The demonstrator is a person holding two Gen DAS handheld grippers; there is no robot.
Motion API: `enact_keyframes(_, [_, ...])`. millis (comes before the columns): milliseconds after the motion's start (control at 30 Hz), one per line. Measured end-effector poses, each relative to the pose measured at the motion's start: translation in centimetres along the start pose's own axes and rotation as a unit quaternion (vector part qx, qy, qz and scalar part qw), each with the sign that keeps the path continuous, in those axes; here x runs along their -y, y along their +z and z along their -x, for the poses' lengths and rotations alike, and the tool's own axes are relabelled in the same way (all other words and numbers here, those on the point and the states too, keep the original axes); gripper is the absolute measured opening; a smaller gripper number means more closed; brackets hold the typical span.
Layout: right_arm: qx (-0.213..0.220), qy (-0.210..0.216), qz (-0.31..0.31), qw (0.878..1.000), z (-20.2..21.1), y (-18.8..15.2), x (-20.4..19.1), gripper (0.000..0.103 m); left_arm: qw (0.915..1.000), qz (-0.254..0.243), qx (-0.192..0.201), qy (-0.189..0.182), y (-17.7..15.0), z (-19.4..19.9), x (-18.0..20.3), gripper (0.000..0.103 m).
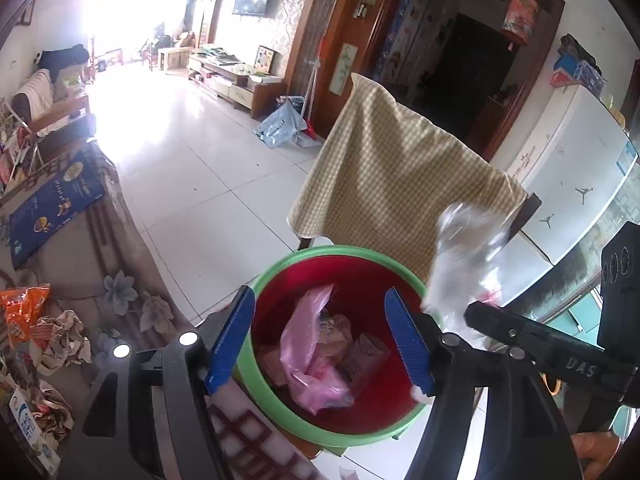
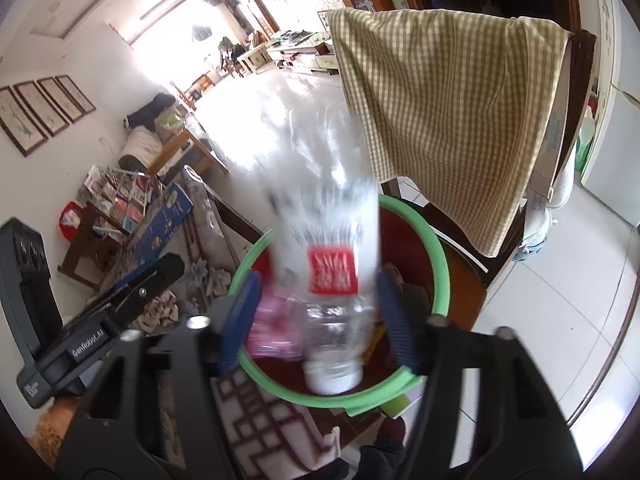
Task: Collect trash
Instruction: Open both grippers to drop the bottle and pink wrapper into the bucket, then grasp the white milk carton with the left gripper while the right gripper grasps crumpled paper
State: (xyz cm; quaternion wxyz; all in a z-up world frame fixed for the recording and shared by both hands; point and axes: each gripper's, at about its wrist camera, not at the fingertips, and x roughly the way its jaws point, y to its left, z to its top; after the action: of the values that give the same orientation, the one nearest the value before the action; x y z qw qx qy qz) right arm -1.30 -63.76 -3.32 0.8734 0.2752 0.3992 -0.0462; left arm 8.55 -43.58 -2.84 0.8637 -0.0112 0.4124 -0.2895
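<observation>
Between the right gripper's [image 2: 318, 320] blue jaws: one clear plastic bottle [image 2: 320, 216] with a red label, cap end down, long axis running up and away from the jaws, motion-blurred. Jaws stand parted to roughly the bottle's width; whether the pads press on it cannot be told from the blur, so it may be slipping free. Directly below the cap: red bin with a green rim [image 2: 438, 256], mouth open upward, so the bottle's line of fall is judged to end inside it. Left gripper [image 1: 320, 340]: jaws wide, nothing between them, poised over the same bin [image 1: 276, 270]; the right gripper's bottle [image 1: 460, 256] shows just beside its right jaw, above the bin's right rim. Right hand is the nearer to the bottle, the left being idle. Bin contents: pink plastic bag [image 1: 308, 348], brownish wrappers beneath. Left of the bin: desk under a floral cloth [image 1: 120, 264], its near-left corner bearing crumpled paper [image 1: 60, 340] and an orange packet [image 1: 24, 308], judged still to be collected; a blue box [image 1: 52, 212] lies along its far edge. Behind the bin: chair draped in checked yellow cloth [image 1: 396, 176]. Room: white tiled floor [image 1: 192, 168], white fridge [image 1: 576, 160] at right, bright window far off.
</observation>
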Motion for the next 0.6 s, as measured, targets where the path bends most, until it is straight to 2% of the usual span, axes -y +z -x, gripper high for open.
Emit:
enact_keyframes(167, [-0.002,0.007,0.003,1.000,-0.5,0.3,-0.7,0.068,0.9997,0.017,-0.001,0.018,-0.7,1.0,-1.5,0.069])
enact_keyframes(367, [-0.021,0.023,0.016,0.999,-1.9,0.0,-2.7,0.077,0.9980,0.017,0.005,0.061,-4.2,3.4,-3.4,0.076])
enact_keyframes(500, [-0.054,0.038,0.042,0.997,-3.7,-1.2,-5.5,0.077,0.9948,0.064,-0.011,0.079,-6.4,4.3,-6.9,0.076])
enact_keyframes(600, [-0.075,0.053,0.063,0.994,-5.1,-2.3,-7.8,0.077,0.9856,0.118,-0.013,0.121,-7.8,5.7,-11.9,0.076])
